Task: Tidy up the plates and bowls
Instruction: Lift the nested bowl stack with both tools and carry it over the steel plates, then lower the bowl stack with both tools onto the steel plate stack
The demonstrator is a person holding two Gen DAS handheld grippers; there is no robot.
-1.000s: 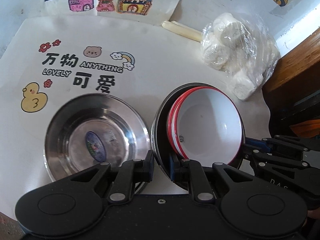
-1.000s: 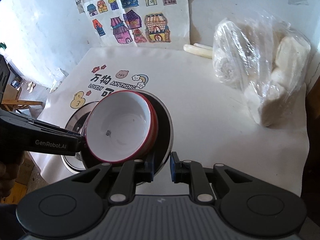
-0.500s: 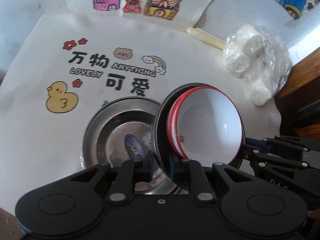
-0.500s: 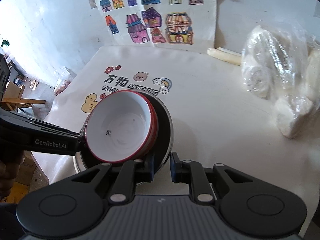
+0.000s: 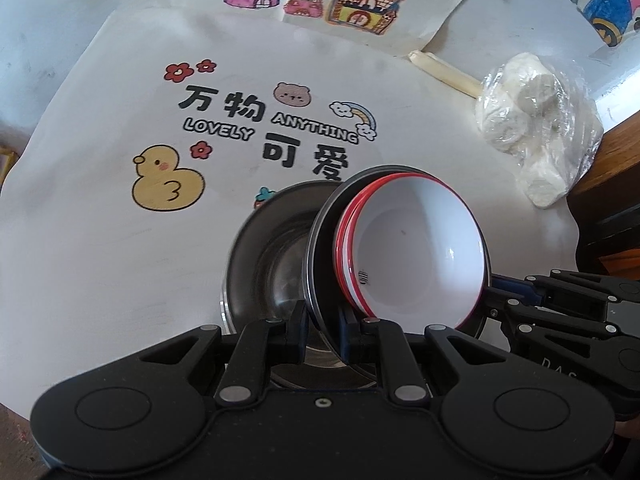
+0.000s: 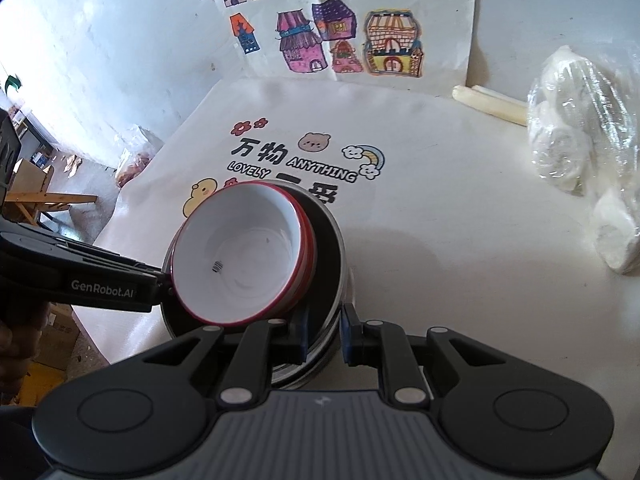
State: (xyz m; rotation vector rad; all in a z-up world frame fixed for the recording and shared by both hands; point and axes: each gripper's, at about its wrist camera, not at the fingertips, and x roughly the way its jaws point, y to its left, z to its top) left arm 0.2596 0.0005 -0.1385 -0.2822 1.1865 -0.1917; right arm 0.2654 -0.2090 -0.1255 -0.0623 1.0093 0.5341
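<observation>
1. Gripping from both sides, the left gripper (image 5: 323, 330) has its two fingers clamped on the near rim of a dark metal plate (image 5: 320, 240), while the right gripper (image 6: 323, 330) pinches the opposite edge of the same plate (image 6: 332, 256).

2. Nested on that plate sit red-rimmed white bowls (image 5: 416, 256), at least two by the stacked red edges; in the right wrist view the bowls (image 6: 240, 252) tilt toward the left gripper.

3. Below and to the left lies a steel plate (image 5: 264, 256) on the printed white tablecloth (image 5: 100, 240), partly hidden under the carried stack, which appears to hang just above it.

4. Handling judgement: the metal plate looks stiff and thin-rimmed, so a pinch on the rim holds well, yet its smooth finish could let it slide between the pads if the stack tips.

5. Glossy and probably melamine or enamel, the bowls look light but slippery; they rest loose on the plate, ungripped, so the plate should stay level.

6. Two opposed grips on the rim seem the sound choice, since one alone would lever the load.

7. Farther right, a plastic bag of white lumps (image 5: 536, 136) and a pale rolled stick (image 5: 444, 74) lie well apart from the stack.

8. Children's drawings of houses (image 6: 340, 40) hang at the far edge.
</observation>
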